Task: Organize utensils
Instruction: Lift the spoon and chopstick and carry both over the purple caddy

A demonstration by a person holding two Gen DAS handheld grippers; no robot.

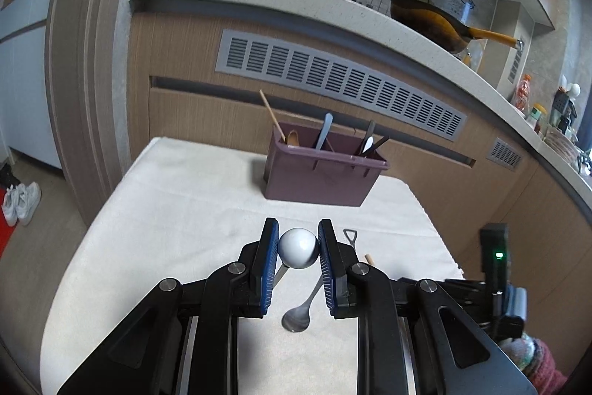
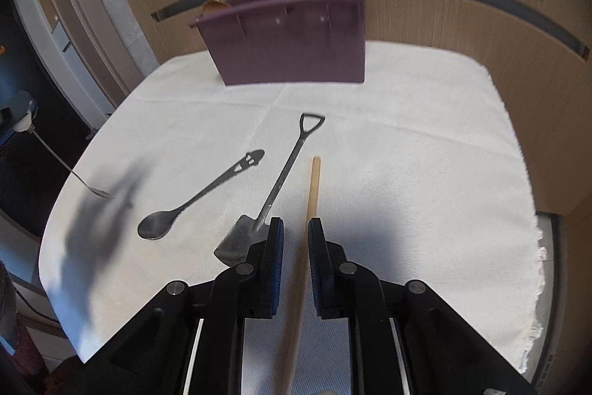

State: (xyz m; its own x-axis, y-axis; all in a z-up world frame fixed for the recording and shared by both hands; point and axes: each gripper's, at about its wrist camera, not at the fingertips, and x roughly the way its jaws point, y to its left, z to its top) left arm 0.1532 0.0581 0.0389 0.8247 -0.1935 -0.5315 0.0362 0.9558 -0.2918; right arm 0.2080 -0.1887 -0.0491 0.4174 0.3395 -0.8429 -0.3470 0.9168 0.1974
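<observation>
My left gripper point(image 1: 298, 233) is shut on the white ball end point(image 1: 298, 248) of a metal spoon, held above the cloth. In the right wrist view that spoon point(image 2: 55, 158) hangs at the far left. My right gripper point(image 2: 296, 224) stands over a wooden handle point(image 2: 313, 187) lying on the cloth. Its jaws are slightly apart around the handle and do not press on it. A shovel-shaped spoon point(image 2: 285, 169) and a metal spoon with a face-cut handle point(image 2: 199, 198) lie just left of it. The purple utensil holder point(image 2: 288, 39) at the back holds several utensils.
The table is covered with a white cloth point(image 2: 425, 154) whose fringed edge is on the right. Close behind the holder point(image 1: 322, 173) rises a wooden cabinet front with a grey vent point(image 1: 340, 80). A pan point(image 1: 436, 24) sits on the counter above. Shoes point(image 1: 22, 202) lie on the floor at left.
</observation>
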